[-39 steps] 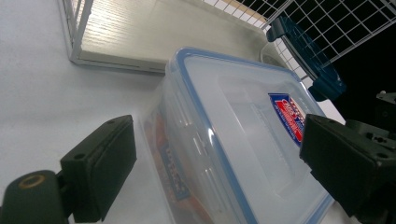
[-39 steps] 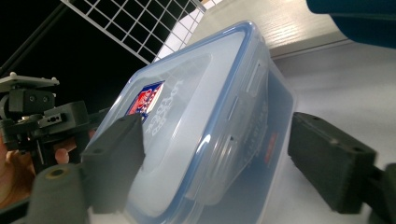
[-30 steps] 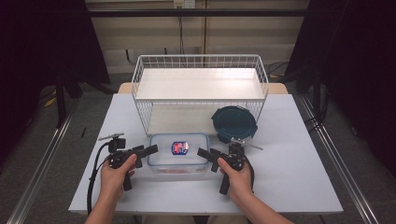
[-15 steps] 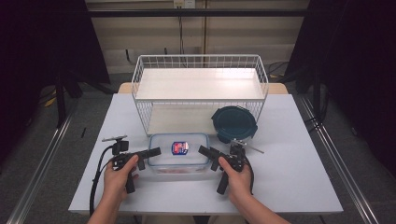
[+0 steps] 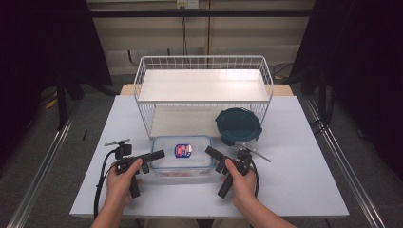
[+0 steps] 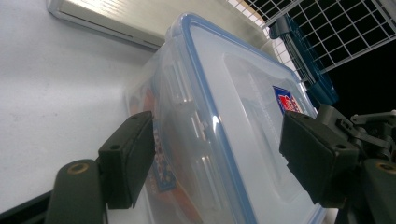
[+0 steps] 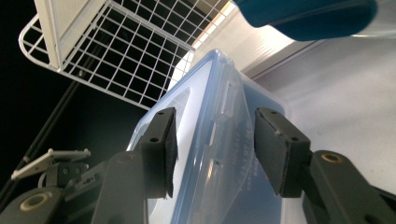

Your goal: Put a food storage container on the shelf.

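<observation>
1. The clear box [image 5: 183, 154] with a blue-rimmed lid sits in the lower middle of the high view, on the white table [image 5: 294, 190], just in front of the wire rack [image 5: 204, 90].
2. The left gripper [image 5: 153, 159] has just been closing. Its jaws stand apart around the box's left end; you cannot tell if they touch.
3. The right gripper [image 5: 215, 156] has been closing too, around the right end, with gaps showing.
4. Up close, orange shapes [image 6: 154, 112] inside the box are too blurry to name.
5. The round dark lid [image 5: 238, 125] is cut off in the right gripper view.

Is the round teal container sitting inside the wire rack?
No, the round teal container stands on the table just outside the wire rack, at its front right corner.
</observation>
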The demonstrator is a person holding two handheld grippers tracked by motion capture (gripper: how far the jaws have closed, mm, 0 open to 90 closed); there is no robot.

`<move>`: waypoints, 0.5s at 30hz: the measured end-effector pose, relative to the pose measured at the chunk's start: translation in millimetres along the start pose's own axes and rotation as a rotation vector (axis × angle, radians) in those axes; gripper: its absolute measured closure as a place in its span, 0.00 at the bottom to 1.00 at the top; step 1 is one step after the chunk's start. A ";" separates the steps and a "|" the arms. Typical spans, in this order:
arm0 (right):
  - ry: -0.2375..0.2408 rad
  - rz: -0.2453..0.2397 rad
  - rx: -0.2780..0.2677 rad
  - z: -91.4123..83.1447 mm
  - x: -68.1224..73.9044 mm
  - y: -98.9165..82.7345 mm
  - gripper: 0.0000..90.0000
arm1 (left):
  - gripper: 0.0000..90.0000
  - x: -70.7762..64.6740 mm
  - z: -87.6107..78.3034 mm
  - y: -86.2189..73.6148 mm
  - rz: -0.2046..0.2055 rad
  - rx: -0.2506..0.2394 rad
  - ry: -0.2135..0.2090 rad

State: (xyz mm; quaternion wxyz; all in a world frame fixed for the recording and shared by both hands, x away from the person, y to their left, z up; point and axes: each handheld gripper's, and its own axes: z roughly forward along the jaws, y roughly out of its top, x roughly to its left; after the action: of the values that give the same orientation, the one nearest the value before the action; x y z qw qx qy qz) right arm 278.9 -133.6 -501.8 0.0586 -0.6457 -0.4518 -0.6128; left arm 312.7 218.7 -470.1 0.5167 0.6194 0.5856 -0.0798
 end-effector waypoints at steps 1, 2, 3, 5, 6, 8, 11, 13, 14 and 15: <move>-0.002 0.025 -0.014 -0.3 0.3 -1.2 0.58 | 0.35 -0.1 -2.0 0.2 -0.024 -0.010 -0.002; -0.002 0.025 -0.014 -0.3 0.3 -1.2 0.58 | 0.37 -0.1 -2.0 0.2 -0.024 -0.010 -0.002; -0.001 0.031 -0.022 -0.2 0.1 -1.8 0.58 | 0.37 0.5 -3.7 0.4 -0.029 -0.008 -0.005; 0.001 0.035 -0.030 -0.1 -0.1 -2.7 0.58 | 0.39 -0.2 -3.7 -0.6 -0.042 -0.023 -0.001; 0.001 0.035 -0.029 -0.3 -0.3 -2.8 0.58 | 0.40 0.6 -4.4 -0.9 -0.044 -0.022 -0.002; -0.002 0.057 -0.032 -1.1 0.2 -2.4 0.61 | 0.44 1.1 -5.6 -1.0 -0.057 -0.034 0.000; -0.001 0.078 -0.043 -1.4 -0.5 -3.6 0.61 | 0.46 2.8 -6.7 -1.3 -0.093 -0.047 -0.005; -0.008 0.086 -0.048 -1.6 0.7 -4.2 0.61 | 0.48 3.3 -8.1 -0.8 -0.107 -0.038 -0.007; -0.009 0.087 -0.050 -1.7 0.7 -4.4 0.61 | 0.48 3.6 -9.3 -0.3 -0.117 -0.029 -0.011; -0.009 0.089 -0.050 -1.6 0.8 -4.7 0.62 | 0.49 3.9 -9.8 -0.4 -0.123 -0.032 -0.016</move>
State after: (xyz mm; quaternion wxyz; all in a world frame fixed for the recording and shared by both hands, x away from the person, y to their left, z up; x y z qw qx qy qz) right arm 274.5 -131.4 -503.0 0.0676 -0.6694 -0.4072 -0.6177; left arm 308.6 228.4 -468.6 0.5254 0.5732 0.6196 -0.1071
